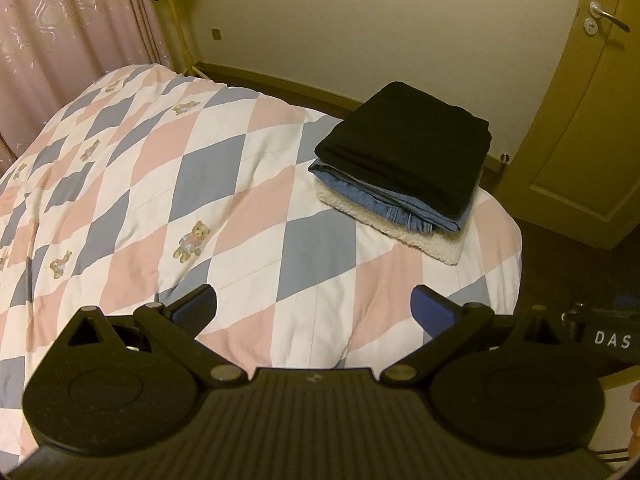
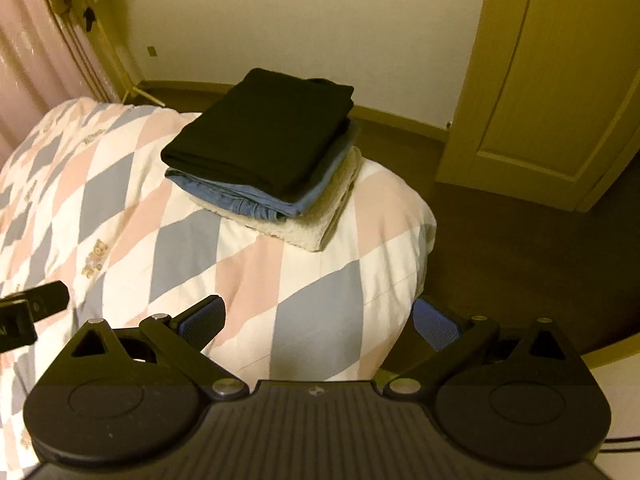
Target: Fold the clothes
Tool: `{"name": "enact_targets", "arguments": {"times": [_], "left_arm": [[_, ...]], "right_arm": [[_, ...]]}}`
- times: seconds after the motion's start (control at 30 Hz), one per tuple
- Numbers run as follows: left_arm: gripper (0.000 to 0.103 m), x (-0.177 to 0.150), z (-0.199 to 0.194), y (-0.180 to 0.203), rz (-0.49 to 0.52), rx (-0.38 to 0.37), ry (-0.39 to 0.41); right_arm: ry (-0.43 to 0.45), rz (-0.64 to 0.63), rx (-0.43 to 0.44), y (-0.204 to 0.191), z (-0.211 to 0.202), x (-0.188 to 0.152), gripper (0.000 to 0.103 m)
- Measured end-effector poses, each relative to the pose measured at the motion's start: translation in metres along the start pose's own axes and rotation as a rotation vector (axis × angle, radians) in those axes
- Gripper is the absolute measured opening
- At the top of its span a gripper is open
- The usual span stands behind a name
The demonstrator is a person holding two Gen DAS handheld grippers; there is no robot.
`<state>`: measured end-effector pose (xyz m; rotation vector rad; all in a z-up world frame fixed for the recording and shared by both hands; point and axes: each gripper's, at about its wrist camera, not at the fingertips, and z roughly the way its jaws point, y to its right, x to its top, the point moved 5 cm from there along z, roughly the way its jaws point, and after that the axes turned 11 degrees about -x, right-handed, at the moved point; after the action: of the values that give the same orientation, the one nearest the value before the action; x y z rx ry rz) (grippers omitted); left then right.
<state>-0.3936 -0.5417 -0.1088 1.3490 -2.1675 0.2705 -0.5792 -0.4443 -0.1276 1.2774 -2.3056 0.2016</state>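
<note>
A stack of folded clothes rests near the far right corner of the bed: a black garment (image 1: 412,152) (image 2: 264,132) on top, blue jeans (image 1: 384,200) (image 2: 240,196) under it, a cream fleece piece (image 1: 432,244) (image 2: 312,228) at the bottom. My left gripper (image 1: 314,312) hovers open above the quilt, well short of the stack, nothing between its fingers. My right gripper (image 2: 320,320) is likewise open and empty, over the bed's near right edge. In the right wrist view, part of the left gripper's black body (image 2: 28,312) shows at the left edge.
The bed carries a pink, blue and white diamond quilt (image 1: 160,200) (image 2: 120,220) with teddy bears. Dark floor (image 2: 520,260) lies to the right. A yellow door (image 1: 580,140) (image 2: 540,100) stands at the right, pink curtains (image 1: 60,40) at the left.
</note>
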Motion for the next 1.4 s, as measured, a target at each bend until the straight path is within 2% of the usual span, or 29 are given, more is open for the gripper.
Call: {"name": "enact_targets", "arguments": {"times": [0.7, 1.4], "left_arm": [[0.102, 0.02, 0.03, 0.004, 0.002, 0.012, -0.031], [0.102, 0.043, 0.058, 0.038, -0.048, 0.059, -0.08]], "right_arm": [[-0.034, -0.046, -0.012, -0.006, 0.034, 0.018, 0.103], [-0.045, -0.116, 0.029, 0.014, 0.058, 0.058, 0.103]]}}
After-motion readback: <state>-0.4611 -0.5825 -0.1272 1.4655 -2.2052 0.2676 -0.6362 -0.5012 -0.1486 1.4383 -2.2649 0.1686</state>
